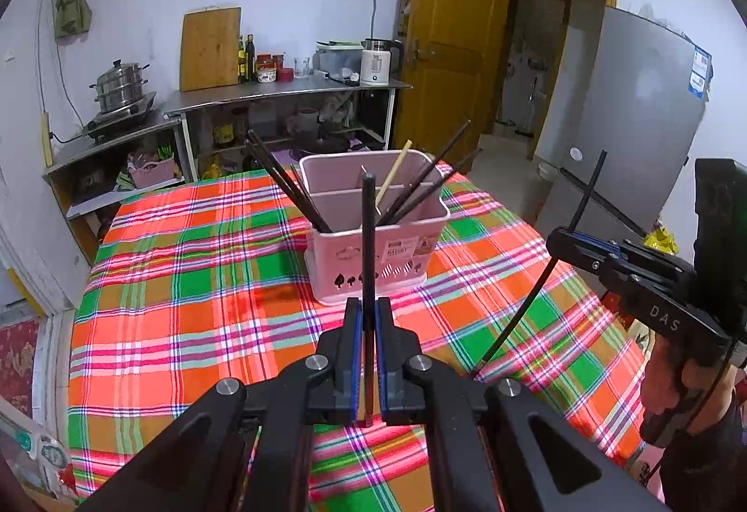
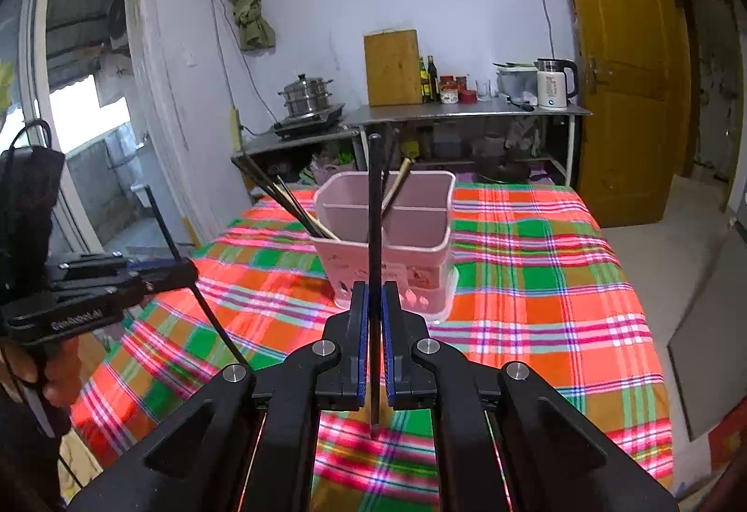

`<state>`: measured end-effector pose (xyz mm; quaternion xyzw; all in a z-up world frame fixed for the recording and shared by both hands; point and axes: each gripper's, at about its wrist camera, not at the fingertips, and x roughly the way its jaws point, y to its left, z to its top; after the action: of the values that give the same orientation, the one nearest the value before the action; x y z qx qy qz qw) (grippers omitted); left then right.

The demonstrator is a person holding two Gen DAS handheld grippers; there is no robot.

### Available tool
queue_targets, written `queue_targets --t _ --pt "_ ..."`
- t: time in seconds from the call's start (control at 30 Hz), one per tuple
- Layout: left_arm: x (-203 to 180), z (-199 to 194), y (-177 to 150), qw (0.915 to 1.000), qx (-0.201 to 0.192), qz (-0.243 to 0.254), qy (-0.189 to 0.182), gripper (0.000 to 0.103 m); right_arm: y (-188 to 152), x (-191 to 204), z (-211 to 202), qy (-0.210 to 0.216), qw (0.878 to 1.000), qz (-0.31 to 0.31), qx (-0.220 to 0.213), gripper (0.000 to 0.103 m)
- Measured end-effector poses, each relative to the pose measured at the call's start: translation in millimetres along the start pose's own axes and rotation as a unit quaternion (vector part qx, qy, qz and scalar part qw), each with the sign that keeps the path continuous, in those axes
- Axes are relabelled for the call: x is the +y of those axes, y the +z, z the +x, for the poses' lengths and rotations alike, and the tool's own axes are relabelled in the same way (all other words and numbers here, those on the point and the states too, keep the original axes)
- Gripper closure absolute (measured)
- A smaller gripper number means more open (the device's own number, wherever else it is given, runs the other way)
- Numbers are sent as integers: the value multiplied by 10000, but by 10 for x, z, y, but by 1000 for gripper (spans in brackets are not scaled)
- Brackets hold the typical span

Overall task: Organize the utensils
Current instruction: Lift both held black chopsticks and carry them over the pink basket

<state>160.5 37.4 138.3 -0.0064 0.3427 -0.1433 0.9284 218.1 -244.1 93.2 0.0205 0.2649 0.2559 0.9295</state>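
The left gripper (image 1: 369, 365) is clamped tight on one black chopstick (image 1: 369, 241), held upright; the right gripper (image 2: 373, 344) is likewise closed hard on a second black chopstick (image 2: 374, 231). Both hover above the desk (image 1: 196, 292), short of the pink holder (image 1: 373, 203), which stands mid-desk with several dark chopsticks and one pale one already leaning in its two compartments. Risks, as judged: each stick is pinched near its lower part, so it may pivot or slip in the pads on release; a tip may catch the holder's rim or divider, or knock the leaning sticks; two grippers converging on one opening may collide; a push could slide the light holder on the cloth. The desk carries a bright plaid cloth in red, green and orange. Behind stand a steel counter with a steamer pot, cutting board, bottles and kettle, a yellow wooden door, and a grey refrigerator.
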Motion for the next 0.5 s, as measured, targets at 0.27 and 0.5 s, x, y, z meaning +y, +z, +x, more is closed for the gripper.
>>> queue_targets --t 0.27,0.5 --pt "74 -90 318 9985 -506 -198 -35 98 236 -21 26 73 9989 210 -417 98" --pt "132 -165 685 9953 -922 -265 -110 98 523 -38 99 165 9963 413 -739 98"
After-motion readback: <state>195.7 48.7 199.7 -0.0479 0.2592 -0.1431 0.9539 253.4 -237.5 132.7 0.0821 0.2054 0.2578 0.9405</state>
